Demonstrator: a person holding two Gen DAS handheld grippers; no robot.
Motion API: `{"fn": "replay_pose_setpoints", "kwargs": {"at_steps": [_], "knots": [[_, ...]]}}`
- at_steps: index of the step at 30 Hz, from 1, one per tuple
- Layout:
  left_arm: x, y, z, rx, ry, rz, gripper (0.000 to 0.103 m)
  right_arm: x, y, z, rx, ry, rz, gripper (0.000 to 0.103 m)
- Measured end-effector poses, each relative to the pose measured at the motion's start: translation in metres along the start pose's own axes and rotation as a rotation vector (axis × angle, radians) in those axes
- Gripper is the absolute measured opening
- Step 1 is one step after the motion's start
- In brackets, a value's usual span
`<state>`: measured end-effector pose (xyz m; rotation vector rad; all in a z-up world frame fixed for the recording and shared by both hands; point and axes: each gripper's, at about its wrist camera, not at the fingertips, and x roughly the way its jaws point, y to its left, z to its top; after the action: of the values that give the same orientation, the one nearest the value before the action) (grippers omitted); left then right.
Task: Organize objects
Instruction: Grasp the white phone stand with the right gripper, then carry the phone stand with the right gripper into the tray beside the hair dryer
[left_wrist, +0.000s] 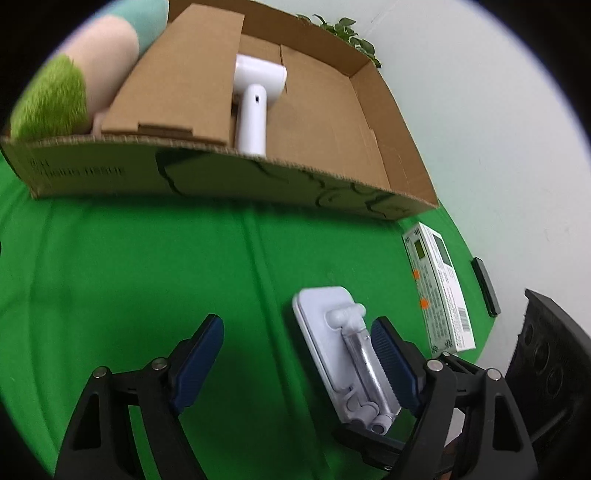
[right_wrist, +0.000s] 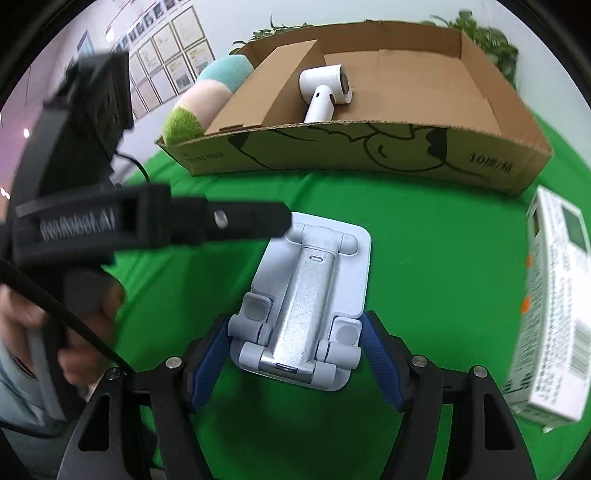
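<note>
A folded white phone stand (right_wrist: 310, 288) with a metal arm lies flat on the green cloth (right_wrist: 424, 240). My right gripper (right_wrist: 295, 321) is shut on the stand's near end, one blue pad pressing on each side. In the left wrist view the same stand (left_wrist: 325, 325) lies just inside the right finger of my left gripper (left_wrist: 295, 322), whose jaws stand wide with nothing pressed between them. In the right wrist view a finger (right_wrist: 255, 221) of the left gripper reaches over the stand's far end, and a person's hand (right_wrist: 81, 332) holds its grip.
An open cardboard box (left_wrist: 92, 173) stands behind the stand with a white handheld appliance (left_wrist: 255, 96) lying in it. A striped plush toy (left_wrist: 74, 85) leans at its left end. A printed carton (left_wrist: 439, 288) and a small black bar (left_wrist: 485, 286) lie to the right.
</note>
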<state>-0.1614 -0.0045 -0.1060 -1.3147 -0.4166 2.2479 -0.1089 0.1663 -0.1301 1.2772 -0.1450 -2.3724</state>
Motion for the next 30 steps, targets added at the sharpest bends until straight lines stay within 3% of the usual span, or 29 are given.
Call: {"fn": "replay_pose_setpoints", "kwargs": {"at_steps": [5,9,17,30], "knots": [[0.002,-0.005,-0.011,0.002,0.026,-0.039,0.066,-0.003,-0.006,-0.002,0.062,0.001,0.100,0.068],[0.005,-0.005,-0.013,-0.037,0.059,-0.118,0.041,-0.002,-0.005,-0.002,0.067,0.001,0.145,0.068],[-0.003,-0.017,-0.016,-0.009,0.051,-0.114,0.031,-0.004,0.002,-0.002,0.049,-0.004,0.160,0.067],[-0.028,-0.043,0.002,0.053,-0.012,-0.160,0.025,-0.030,0.002,0.009,-0.004,-0.115,0.127,0.066]]}}
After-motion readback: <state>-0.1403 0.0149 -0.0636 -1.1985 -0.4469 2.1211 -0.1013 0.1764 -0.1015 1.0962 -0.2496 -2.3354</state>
